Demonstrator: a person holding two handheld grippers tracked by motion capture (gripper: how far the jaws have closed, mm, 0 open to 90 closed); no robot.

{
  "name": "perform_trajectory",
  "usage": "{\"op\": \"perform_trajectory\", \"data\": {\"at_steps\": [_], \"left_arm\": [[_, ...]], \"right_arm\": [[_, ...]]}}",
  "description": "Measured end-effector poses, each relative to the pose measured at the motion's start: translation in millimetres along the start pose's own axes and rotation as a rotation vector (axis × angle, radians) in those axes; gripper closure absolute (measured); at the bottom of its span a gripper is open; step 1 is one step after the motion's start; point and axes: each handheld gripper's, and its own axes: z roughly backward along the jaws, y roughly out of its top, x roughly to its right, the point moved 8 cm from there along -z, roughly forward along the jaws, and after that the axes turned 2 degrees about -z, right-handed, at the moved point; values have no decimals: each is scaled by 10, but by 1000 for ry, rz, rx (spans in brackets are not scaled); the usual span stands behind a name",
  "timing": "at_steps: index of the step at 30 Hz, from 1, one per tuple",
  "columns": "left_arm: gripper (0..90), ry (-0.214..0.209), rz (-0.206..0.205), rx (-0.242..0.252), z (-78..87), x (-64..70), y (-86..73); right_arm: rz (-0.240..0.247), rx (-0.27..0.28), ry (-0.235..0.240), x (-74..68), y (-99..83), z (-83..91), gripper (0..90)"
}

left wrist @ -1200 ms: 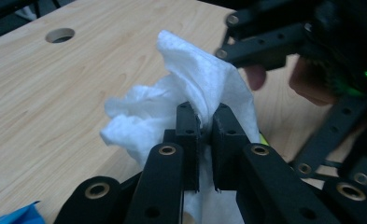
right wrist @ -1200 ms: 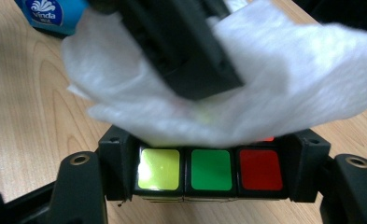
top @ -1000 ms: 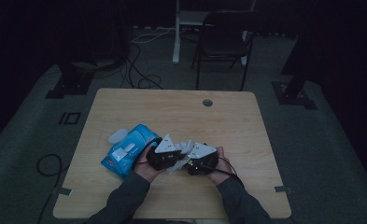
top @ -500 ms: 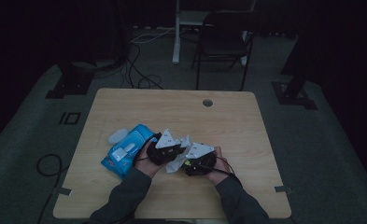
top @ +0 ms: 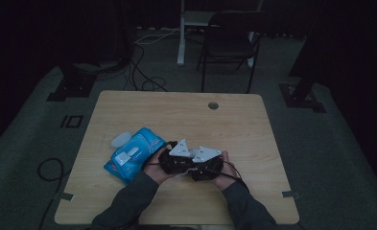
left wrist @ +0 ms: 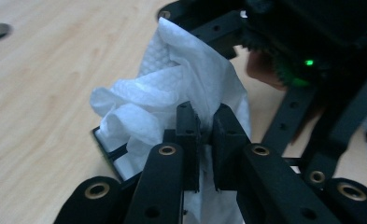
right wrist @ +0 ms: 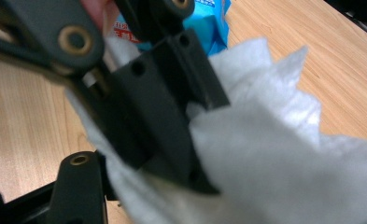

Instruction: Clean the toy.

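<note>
At the near edge of the tabletop (top: 253, 129) a person's two sleeved forearms come in and meet just left of the middle. The left hand (top: 153, 168) and the right hand (top: 223, 173) each hold a black claw, and the two tools sit side by side, touching or nearly so, with their grey three-cornered plates showing on top.

The left claw (left wrist: 204, 140) has its jaws drawn together on a fold of a white wipe (left wrist: 172, 98); only a thin gap shows between the pads, and the cloth runs through it. The wipe bunches up beyond the jaws, crumpled and textured, rising above the wood. Just past it, on the right of that picture, sits the body of the other tool with a small green light.

In the right gripper view the wipe (right wrist: 274, 140) is spread wide over the right and lower part, with a jagged upper edge. The right claw (top: 203, 167) is so close to the cloth and to the other tool's dark jaw that I cannot tell whether it is apart or together.

Just left of the hands lies a blue pack of wipes (top: 133, 154), set at a slant, its white flap on top, touching or nearly touching the left hand. A small pale lid-like piece (top: 120, 140) lies at its far left corner. Farther off, a round hole (top: 213, 105) sits near the far edge of the tabletop. Beyond the tabletop, on the floor, stand a dark chair (top: 229, 45) and some loose cables (top: 145, 79).
</note>
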Motion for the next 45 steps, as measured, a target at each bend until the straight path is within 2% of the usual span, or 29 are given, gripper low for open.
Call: {"op": "perform_trajectory", "data": {"at_steps": [4, 6, 10, 13, 14, 17, 19, 20, 21, 32, 34, 37, 40, 45], "left_arm": [[841, -13, -4, -6, 12, 0, -9], [841, -5, -8, 0, 18, -8, -5], [839, 47, 11, 31, 14, -64, 9], [839, 87, 34, 59, 16, -132, 9], [839, 87, 34, 59, 16, -132, 9], [839, 145, 65, 83, 51, -213, -11], [839, 171, 78, 94, 78, -252, -21], [839, 171, 78, 94, 78, -252, -21], [839, 191, 90, 102, 111, -288, -29], [839, 224, 117, 121, 158, -334, -66], [839, 248, 124, 128, 172, -360, -72], [839, 287, 140, 109, 176, -415, -107], [840, 278, 151, 96, 139, -420, -145], [841, 274, 155, 89, 105, -420, -164]], "right_arm": [[-5, 3, 1, -8, 0, -7, 339], [-5, 4, 1, -8, 6, -6, 339], [-14, 4, 0, -6, 13, 1, 339], [1, 2, 5, -22, 12, 6, 339], [1, 2, 5, -22, 12, 6, 339], [-2, 5, 9, -23, 9, 8, 339], [-4, 10, 11, -20, 12, 15, 340], [-4, 10, 11, -20, 12, 15, 340], [-3, 11, 10, -17, 13, 20, 339], [-24, 30, 9, 18, 19, 68, 339], [-30, 34, 8, 27, 21, 79, 339], [-41, 51, 16, 36, 34, 105, 339], [-49, 73, 29, 27, 58, 135, 340], [-46, 67, 29, 23, 54, 132, 339]]}}
